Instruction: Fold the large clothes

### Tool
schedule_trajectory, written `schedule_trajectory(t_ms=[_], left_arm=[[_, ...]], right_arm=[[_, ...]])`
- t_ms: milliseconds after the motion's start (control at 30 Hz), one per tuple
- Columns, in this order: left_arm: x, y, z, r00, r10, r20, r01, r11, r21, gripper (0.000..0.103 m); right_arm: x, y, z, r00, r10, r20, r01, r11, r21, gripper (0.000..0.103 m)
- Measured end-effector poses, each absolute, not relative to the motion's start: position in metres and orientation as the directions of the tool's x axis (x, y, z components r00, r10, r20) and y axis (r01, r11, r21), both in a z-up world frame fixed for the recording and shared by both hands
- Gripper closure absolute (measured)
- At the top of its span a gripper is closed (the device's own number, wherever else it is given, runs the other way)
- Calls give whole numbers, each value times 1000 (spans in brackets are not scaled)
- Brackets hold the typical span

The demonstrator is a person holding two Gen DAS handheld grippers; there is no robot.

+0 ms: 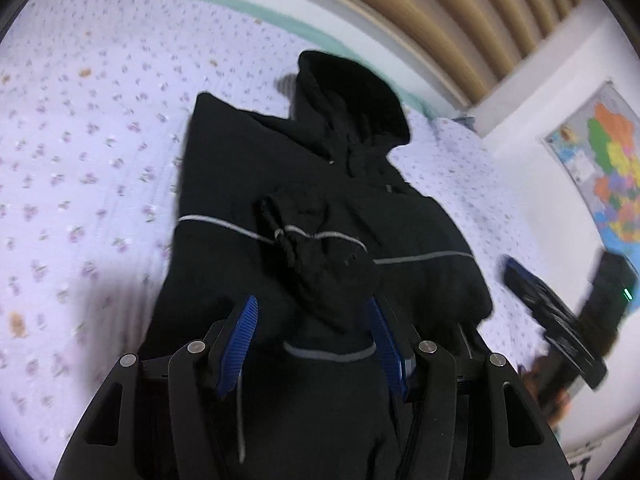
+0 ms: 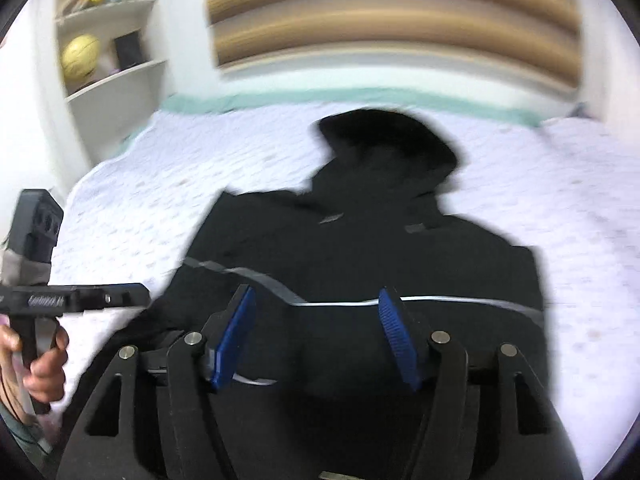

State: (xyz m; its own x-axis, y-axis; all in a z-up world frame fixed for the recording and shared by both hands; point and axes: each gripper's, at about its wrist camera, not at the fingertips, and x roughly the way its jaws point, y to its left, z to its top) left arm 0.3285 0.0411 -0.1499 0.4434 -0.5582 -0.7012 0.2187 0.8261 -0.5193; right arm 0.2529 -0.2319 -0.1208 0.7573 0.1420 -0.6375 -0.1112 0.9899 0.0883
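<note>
A black hooded jacket (image 1: 320, 208) with a thin grey stripe lies on the bed, hood toward the headboard. A sleeve cuff (image 1: 316, 252) is folded over its chest. My left gripper (image 1: 312, 312) is open above the jacket's lower part, blue pads on either side of the sleeve fabric, not closed on it. In the right wrist view the jacket (image 2: 380, 248) fills the middle, blurred. My right gripper (image 2: 316, 304) is open just above the striped chest area, holding nothing. The right gripper also shows in the left wrist view (image 1: 560, 320), and the left gripper in the right wrist view (image 2: 80, 300).
The bed has a white floral bedspread (image 1: 80, 160) with a green edge and a ribbed wooden headboard (image 1: 440, 20). A colourful map (image 1: 608, 168) hangs on the right wall. White shelves (image 2: 112, 40) with a yellow ball and books stand at the left.
</note>
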Motion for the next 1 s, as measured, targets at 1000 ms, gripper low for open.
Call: schedule_trajectory(t_ms=[1000], left_arm=[[373,63,-196,456,-518,-724,128,843,-523,77]], right_arm=[[312,-323,-242,554,-67,-830,112,994,-6,28]])
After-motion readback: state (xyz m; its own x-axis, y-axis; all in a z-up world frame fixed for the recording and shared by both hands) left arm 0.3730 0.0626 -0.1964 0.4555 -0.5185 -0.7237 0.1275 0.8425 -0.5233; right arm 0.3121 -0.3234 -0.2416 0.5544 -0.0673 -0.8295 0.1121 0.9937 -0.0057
